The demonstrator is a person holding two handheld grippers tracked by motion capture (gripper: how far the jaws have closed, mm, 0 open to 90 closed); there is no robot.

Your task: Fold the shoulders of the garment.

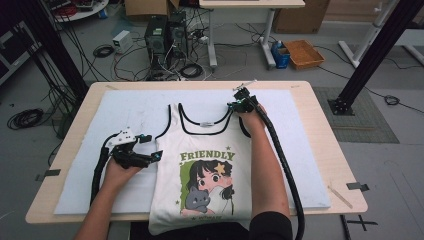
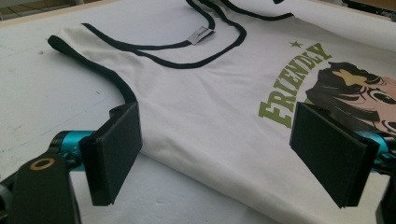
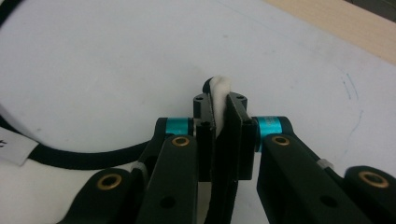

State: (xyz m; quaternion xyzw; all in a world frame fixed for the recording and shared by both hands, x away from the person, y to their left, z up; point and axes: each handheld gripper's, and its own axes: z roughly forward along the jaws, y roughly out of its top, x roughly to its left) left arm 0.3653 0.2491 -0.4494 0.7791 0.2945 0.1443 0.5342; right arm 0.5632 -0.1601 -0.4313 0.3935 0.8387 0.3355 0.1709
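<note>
High view, white tank top lay flat on the counter's white mat, right gripper pinched its far shoulder strap, left gripper wide beside its near-left edge.

Both grippers are black, with flat rectangular pads. Behind the pads of the right gripper sit turquoise collars and brass-ringed pivot holes on the linkage arms. The left gripper carries a grey three-cornered plate; ribbed black cables trail back from each. A dark sleeve covers the right upper arm.

White foam mat on wooden table; computer towers, cables, cardboard box on floor.
</note>
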